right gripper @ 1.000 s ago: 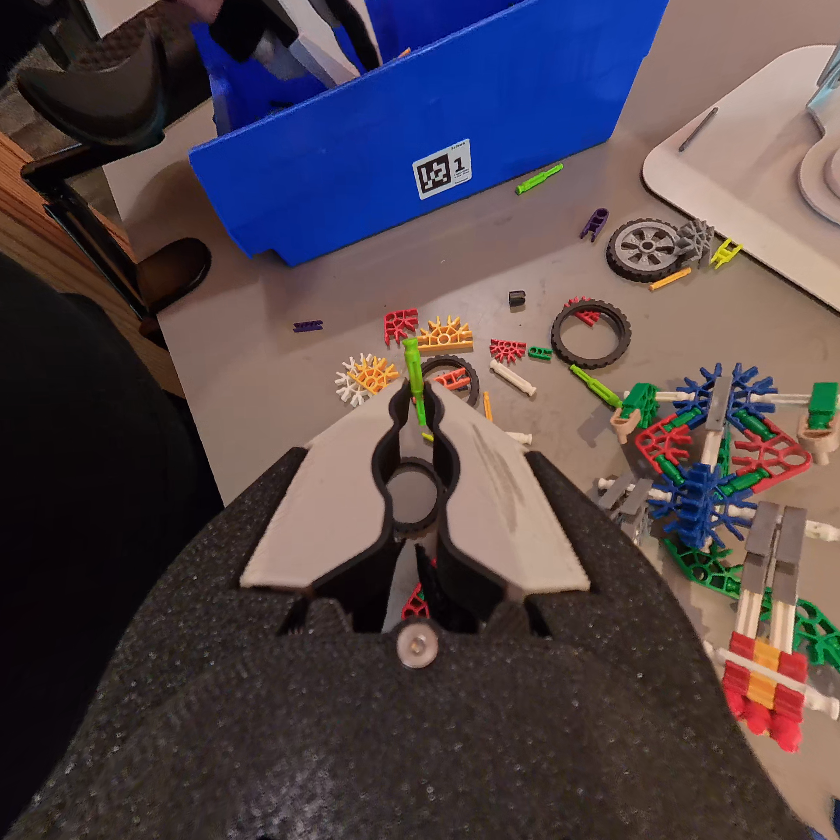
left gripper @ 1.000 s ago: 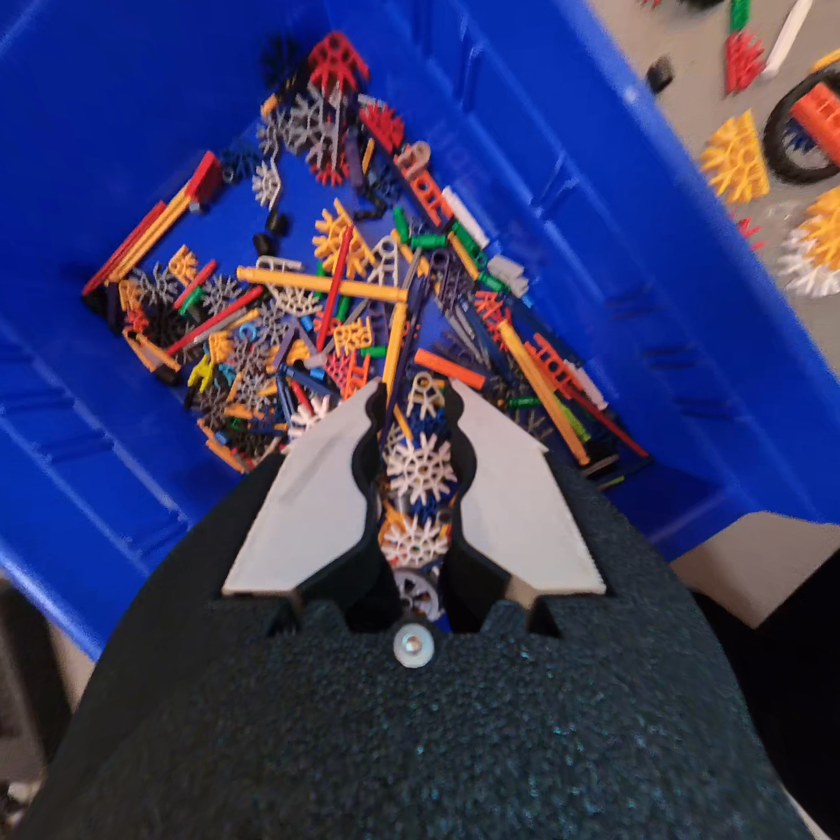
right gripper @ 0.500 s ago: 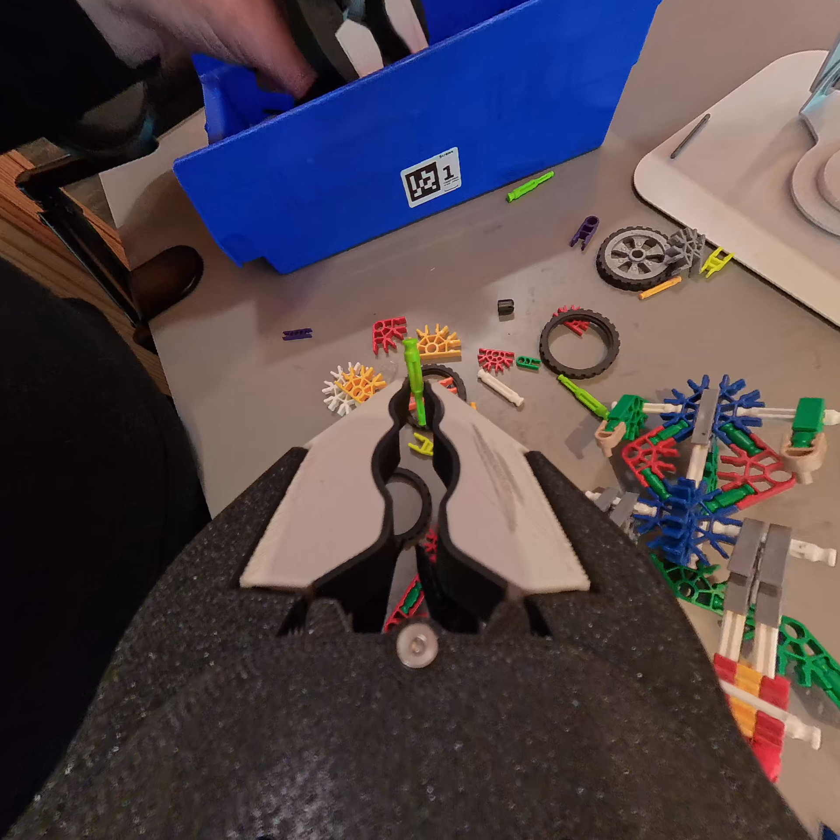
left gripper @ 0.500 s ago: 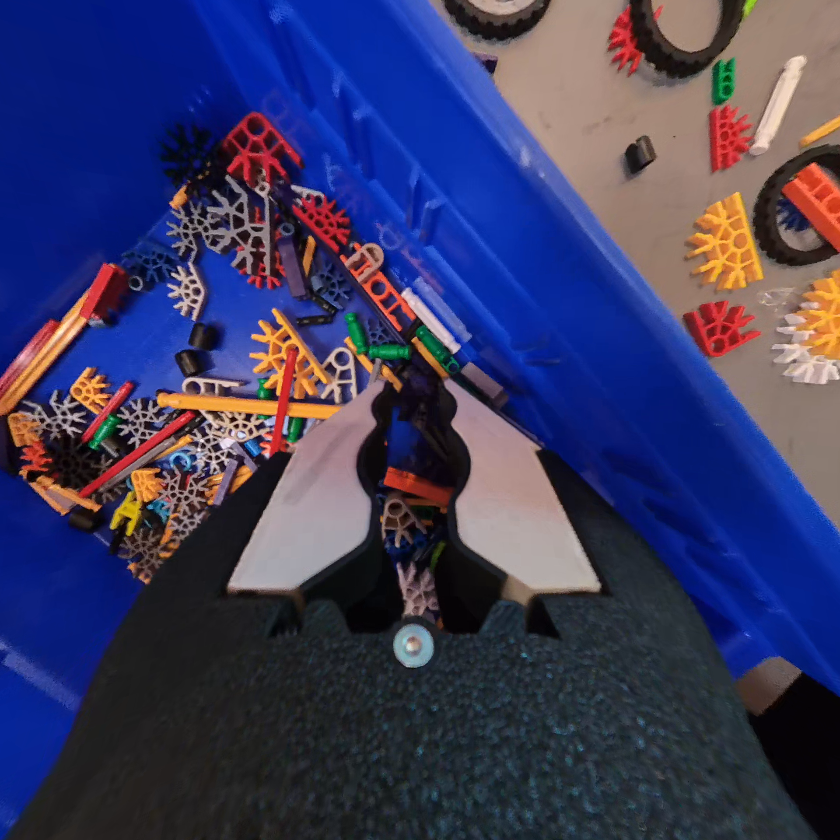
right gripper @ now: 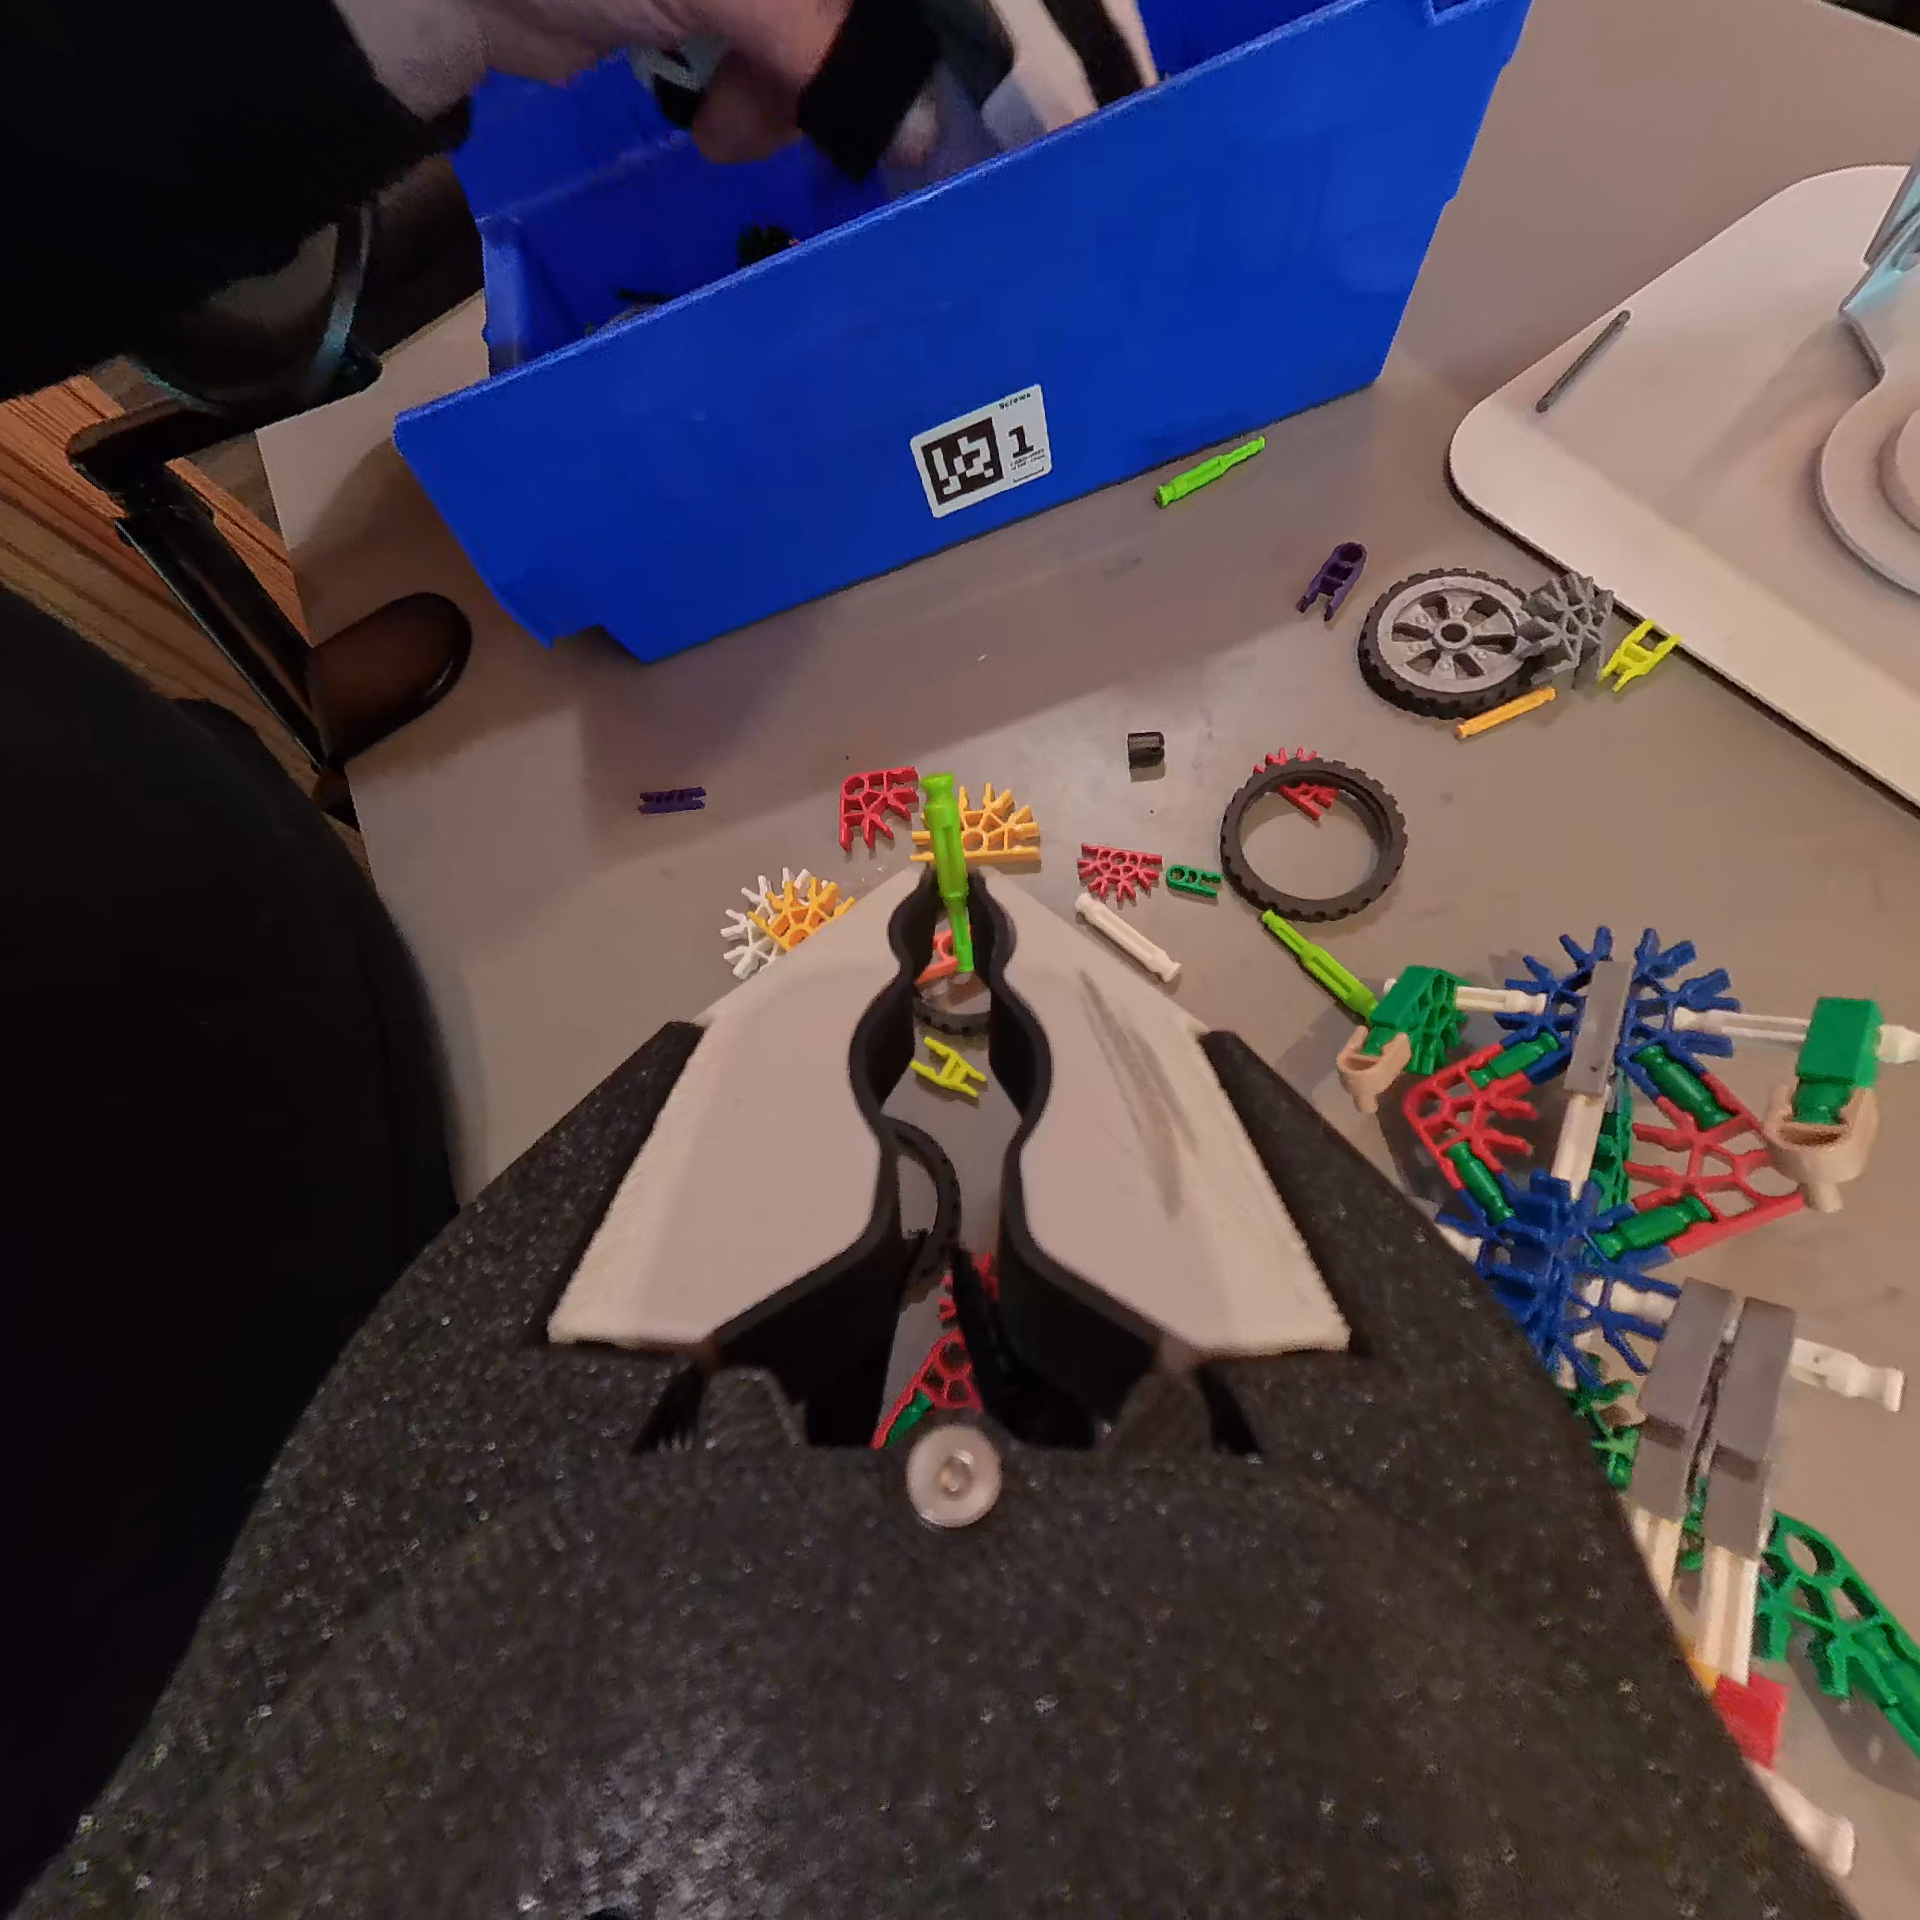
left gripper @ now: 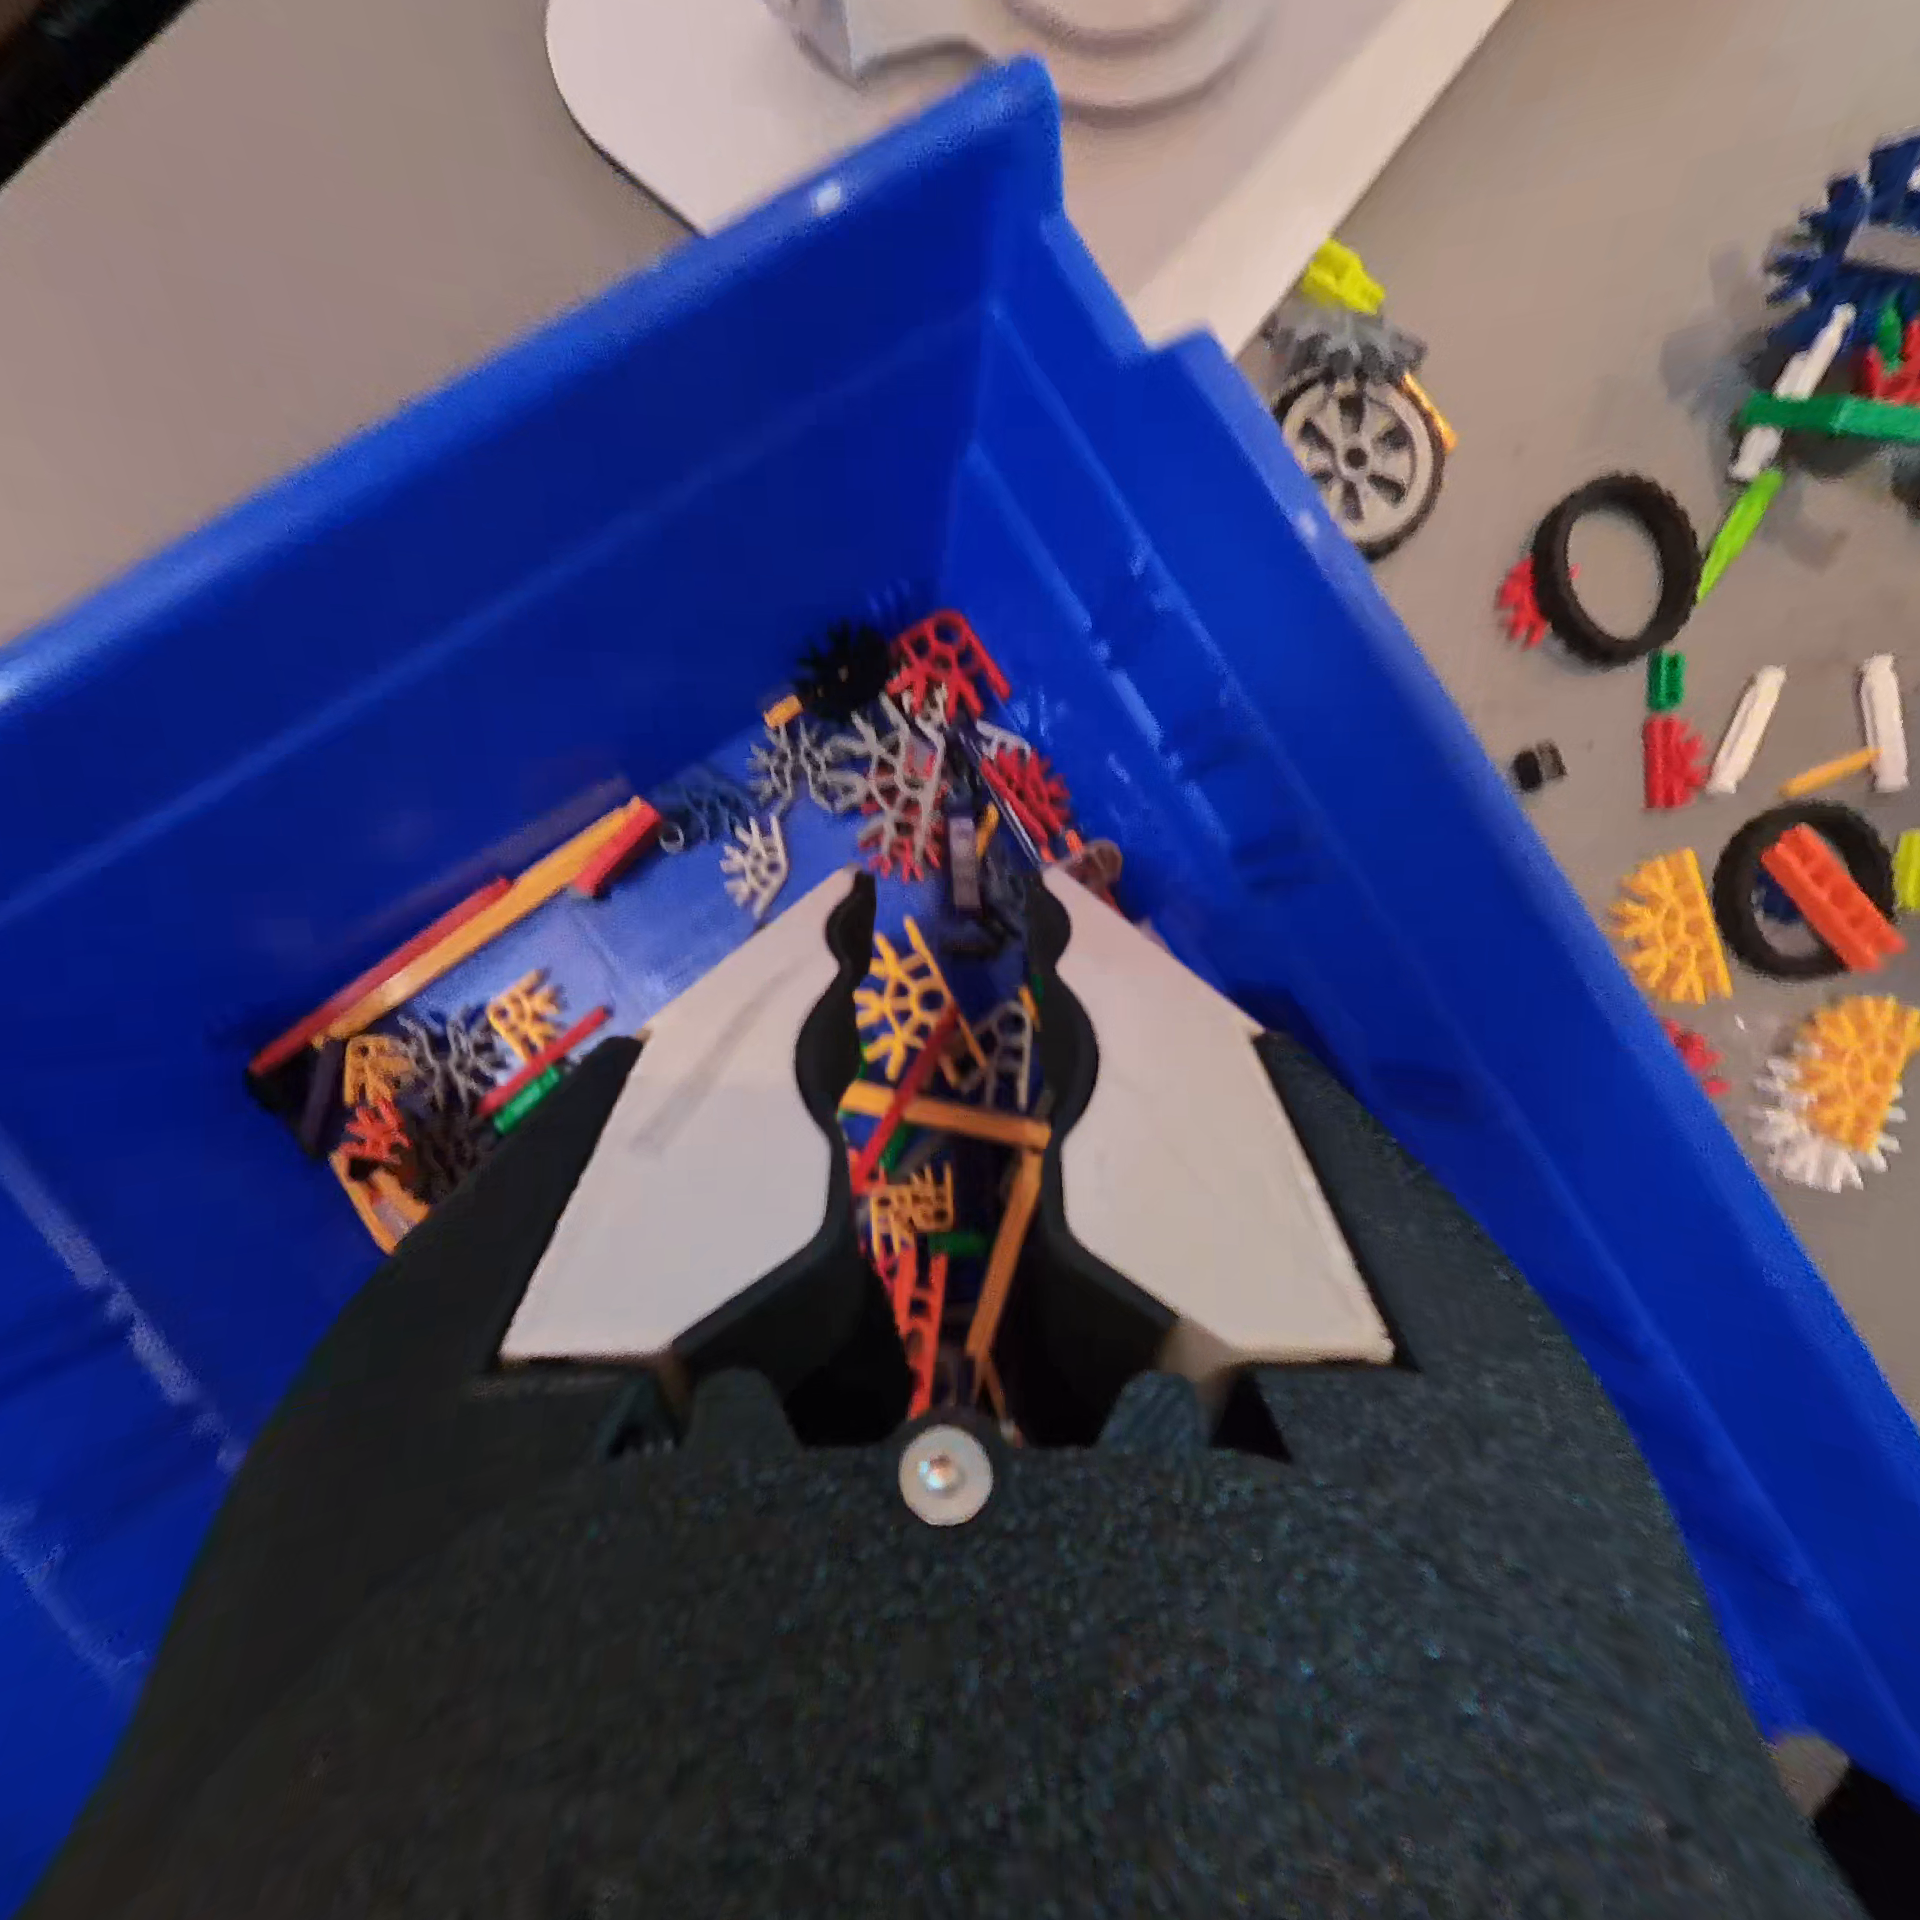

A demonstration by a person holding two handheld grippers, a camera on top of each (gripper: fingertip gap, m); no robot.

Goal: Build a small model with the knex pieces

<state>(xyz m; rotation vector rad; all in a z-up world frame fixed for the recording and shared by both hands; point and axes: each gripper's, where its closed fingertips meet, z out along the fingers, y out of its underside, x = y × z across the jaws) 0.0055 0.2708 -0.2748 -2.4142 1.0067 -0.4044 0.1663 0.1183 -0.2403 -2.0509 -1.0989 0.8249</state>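
Note:
My left gripper (left gripper: 951, 899) is open and empty, low inside the blue bin (left gripper: 520, 520) near its far right corner. Under it lies a heap of loose building-toy rods and connectors (left gripper: 904, 790). My right gripper (right gripper: 951, 899) is shut on a light green rod (right gripper: 943, 831), which sticks out past its tips above the grey table (right gripper: 623, 935). Red (right gripper: 873, 805), orange (right gripper: 987, 826) and white-and-orange connectors (right gripper: 784, 920) lie on the table just beyond. In the right wrist view a hand (right gripper: 623, 52) holds the left gripper over the bin (right gripper: 831, 416).
A half-built model of blue, red and green parts (right gripper: 1579, 1143) lies at the right. A grey wheel (right gripper: 1444, 639), a black tyre (right gripper: 1314, 836) and small loose pieces lie between it and the bin. A white base plate (right gripper: 1662, 436) is at the far right. The table edge and a black armrest (right gripper: 384, 655) are at the left. From either gripper's tips it is about 15 cm to the grey wheel (right gripper: 1444, 639). Look for it in the left wrist view (left gripper: 1356, 472) too.
My left gripper has swung toward the bin's far right corner and its jaws have opened; the dark rod between its tips is gone. My right gripper has drifted slightly, still holding the green rod.

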